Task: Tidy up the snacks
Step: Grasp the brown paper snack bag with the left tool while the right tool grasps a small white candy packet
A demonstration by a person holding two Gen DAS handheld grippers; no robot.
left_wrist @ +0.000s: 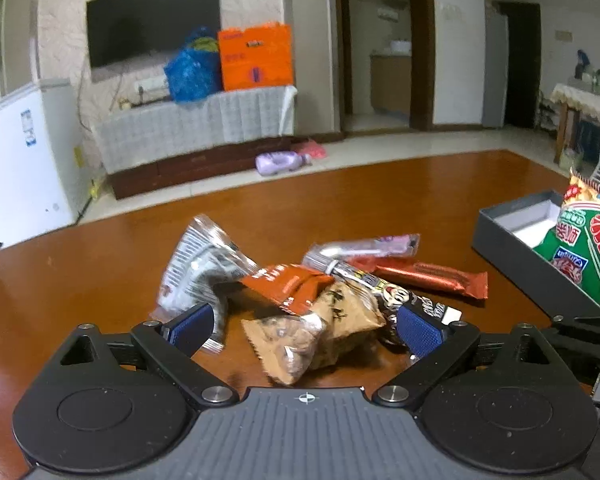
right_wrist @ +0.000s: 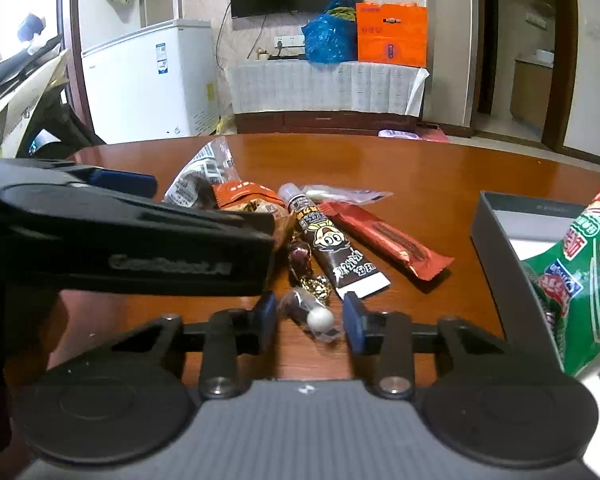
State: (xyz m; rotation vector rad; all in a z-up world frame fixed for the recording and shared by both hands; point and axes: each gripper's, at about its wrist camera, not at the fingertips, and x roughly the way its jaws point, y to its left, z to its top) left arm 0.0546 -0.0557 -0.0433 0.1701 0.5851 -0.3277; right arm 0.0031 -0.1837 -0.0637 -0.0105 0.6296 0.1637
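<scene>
A pile of snacks lies on the brown table [left_wrist: 420,188]. My left gripper [left_wrist: 304,326] is open around a tan snack packet [left_wrist: 292,340], fingers apart on either side. Behind it lie an orange packet [left_wrist: 296,280], a silver bag [left_wrist: 198,268], a long red bar [left_wrist: 428,274] and a dark tube [right_wrist: 332,240]. My right gripper [right_wrist: 310,318] is partly open around a small clear-wrapped candy with a white ball [right_wrist: 314,314], not touching it. A grey box [right_wrist: 496,224] at the right holds a green bag [right_wrist: 580,280].
The left gripper's body [right_wrist: 132,240] fills the left of the right wrist view. Gold-wrapped candies [right_wrist: 318,284] lie just beyond the small candy. Beyond the table stand a white freezer [right_wrist: 152,76], a covered cabinet with bags and a TV.
</scene>
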